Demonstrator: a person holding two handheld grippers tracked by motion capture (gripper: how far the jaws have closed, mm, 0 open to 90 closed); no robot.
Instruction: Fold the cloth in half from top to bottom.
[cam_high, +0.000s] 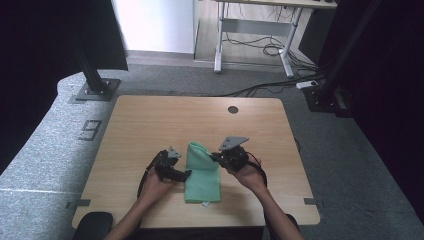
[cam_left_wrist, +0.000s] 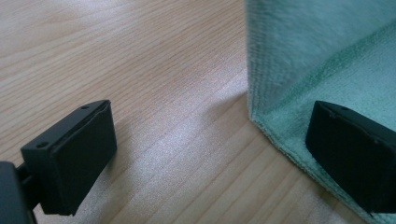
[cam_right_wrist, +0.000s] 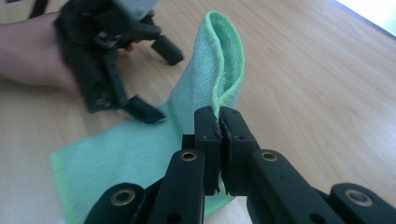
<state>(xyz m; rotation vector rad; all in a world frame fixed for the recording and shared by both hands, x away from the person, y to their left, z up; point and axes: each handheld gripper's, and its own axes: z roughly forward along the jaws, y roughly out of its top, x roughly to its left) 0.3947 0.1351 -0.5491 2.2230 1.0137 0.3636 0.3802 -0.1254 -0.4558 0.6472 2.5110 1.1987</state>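
Near the front middle of the wooden table, the green cloth is lying mostly flat, and I am lifting one part of it off the surface. In the right gripper view that raised part is standing up as a narrow loop, its bright green hem curling over at the top and running down into my right gripper. The two black jaws there are pressed together on the fabric, so this gripper is clenched on the cloth. My right hand is coming in from the bottom of the high view, wrist bent so that the gripper is pointing inward over the cloth's right side, with its grey plate tilted upward.

My left hand is resting low on the table just left of the cloth, holding the left gripper nearly level with the surface and aiming it at the cloth's near edge. Its jaws are standing wide apart and gripping nothing: in the left gripper view one jaw is sitting over bare wood, while the other is sitting over the cloth's edge. Whether that jaw is touching the fabric I cannot tell. Between them are bare wood and the cloth's folded edge.
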